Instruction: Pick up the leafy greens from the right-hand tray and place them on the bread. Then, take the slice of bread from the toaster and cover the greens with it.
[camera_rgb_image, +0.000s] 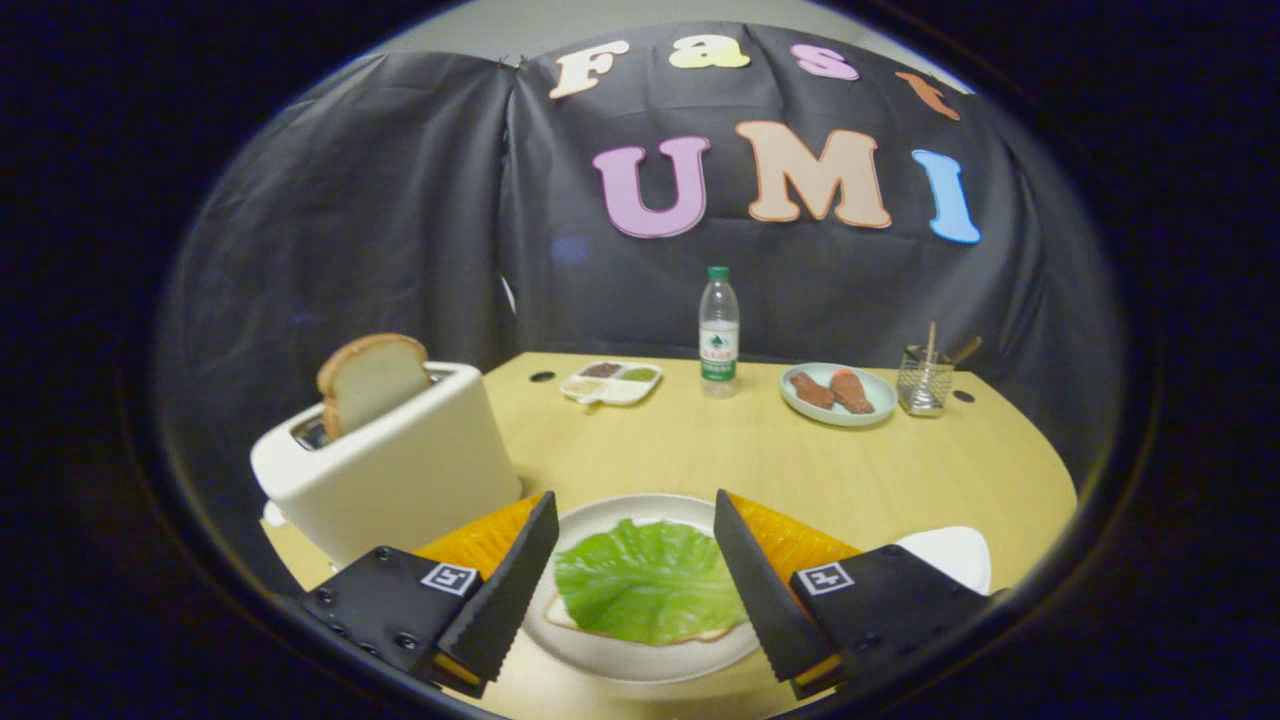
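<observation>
One leaf of leafy greens (648, 580) is lying on one slice of bread (570, 622), whose pale edge is peeking out beneath it, both sitting on one round plate (640, 660) on the wooden surface (800, 460). One toaster (400, 470) is standing just left of the plate, with one bread slice (372, 380) sticking up from its slot. Farther back, one divided dish (612, 382), one water bottle (718, 335), one plate holding two brown pieces of food (832, 390) and one glass with sticks (926, 380) are sitting in a row. One white tray (950, 555) is resting right of the fingers. The gripper (636, 570) is hovering over the plate with fingers spread wide, the greens showing between them, gripping nothing.
</observation>
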